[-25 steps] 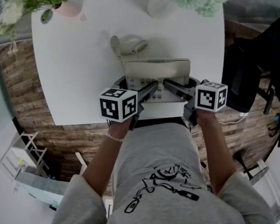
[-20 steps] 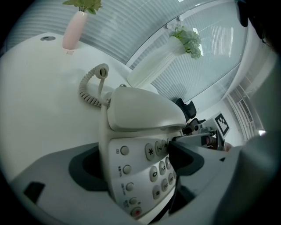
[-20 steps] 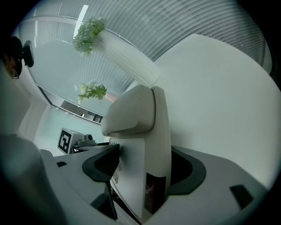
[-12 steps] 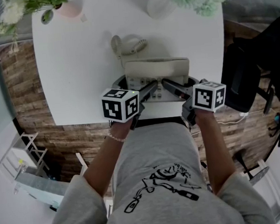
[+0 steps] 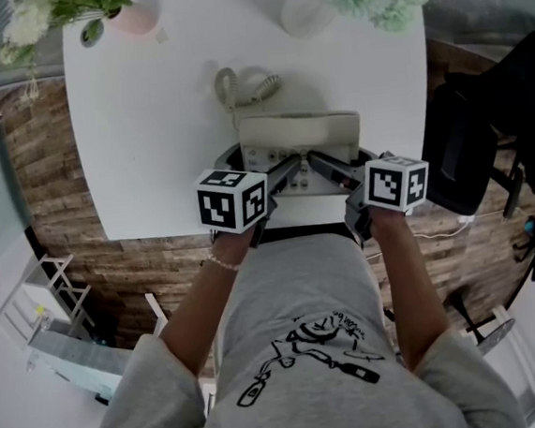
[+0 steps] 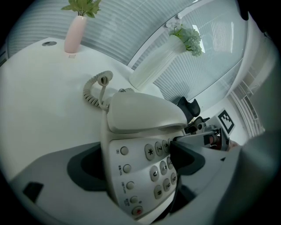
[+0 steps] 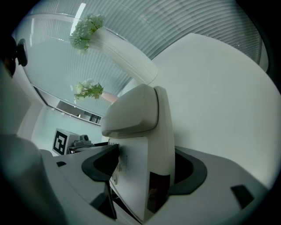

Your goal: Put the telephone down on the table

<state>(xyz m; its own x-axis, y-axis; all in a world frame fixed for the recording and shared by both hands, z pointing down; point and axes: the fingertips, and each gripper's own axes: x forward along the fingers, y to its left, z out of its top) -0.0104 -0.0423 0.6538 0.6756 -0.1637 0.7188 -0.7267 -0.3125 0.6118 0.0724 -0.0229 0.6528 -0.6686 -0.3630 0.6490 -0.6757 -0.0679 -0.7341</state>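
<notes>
both the left gripper and right gripper, jaws just eased apart around the telephone, should slide out toward 6 o'clock without dragging it off the table.

The person is reaching both bare forearms forward, the left forearm and the right forearm angling in toward each other. The left hand is gripping the grey two-jaw left gripper, and the right hand is gripping the matching right gripper. Both grippers are pointing slantwise down. Each gripper's jaws have just been opening and are standing wide, with the cream push-button telephone between them.
</notes>
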